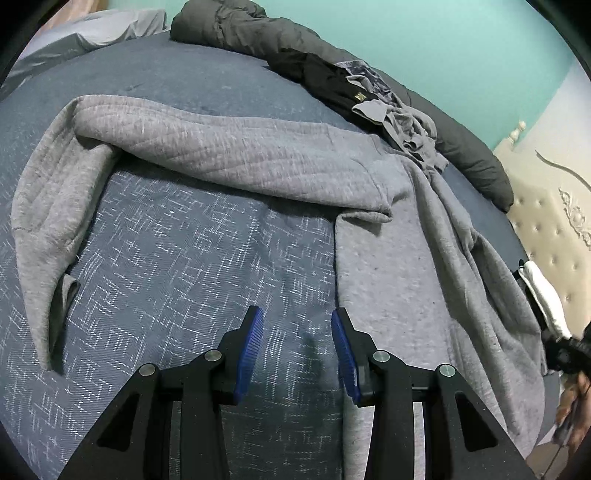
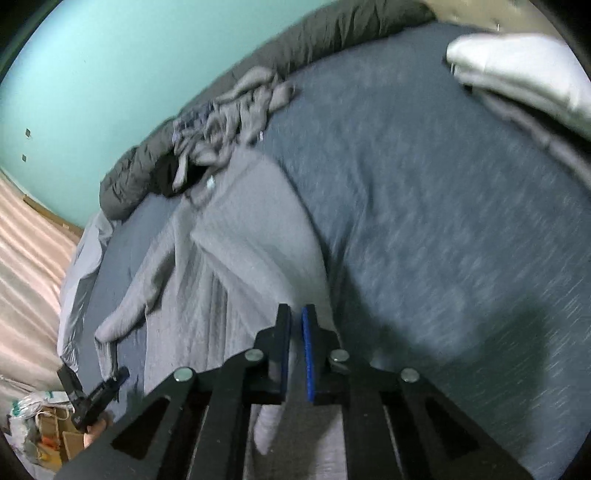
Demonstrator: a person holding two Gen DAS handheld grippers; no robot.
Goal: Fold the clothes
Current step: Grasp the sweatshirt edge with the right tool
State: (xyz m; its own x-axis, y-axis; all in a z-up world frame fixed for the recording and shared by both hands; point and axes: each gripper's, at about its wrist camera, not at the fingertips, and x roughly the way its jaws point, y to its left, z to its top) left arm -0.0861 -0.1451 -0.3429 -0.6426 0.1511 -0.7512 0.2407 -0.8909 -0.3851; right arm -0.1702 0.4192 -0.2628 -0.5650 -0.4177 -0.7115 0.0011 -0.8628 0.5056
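- A bedroom with a turquoise wall [image 1: 443, 55]; the work surface is a bed [image 2: 443, 203] under a blue-grey cover, with a dark duvet [image 1: 236, 26] bunched along its far edge.
- The task's thing, a grey sweatshirt [image 1: 229, 155], lies spread across the bed, one sleeve folded over towards the middle, its body running down to the near edge.
- A heap of unfolded clothes [image 2: 236, 110] sits at the far side against the duvet, touching the sweatshirt's far end; a pale folded pile [image 2: 517, 70] rests well apart at another corner.
- The left gripper [image 1: 297, 354] hovers over the bare cover just beside the sweatshirt's edge, jaws partly open with nothing between them.
- The right gripper [image 2: 296, 350] has its jaws drawn almost together, and grey fabric of the sweatshirt runs up between the pads and hangs below them, so it looks pinched at the near edge.
- Judged step: raising that edge to carry it over as a fold.
- To do it well, keep the pinch firm so the thick knit does not slip, and lift only high enough to clear the layer beneath.
- The left gripper would best take the matching edge, so both sides travel together and the crease lands straight.
- Risk: one-sided pulling may drag the whole garment towards the heap.
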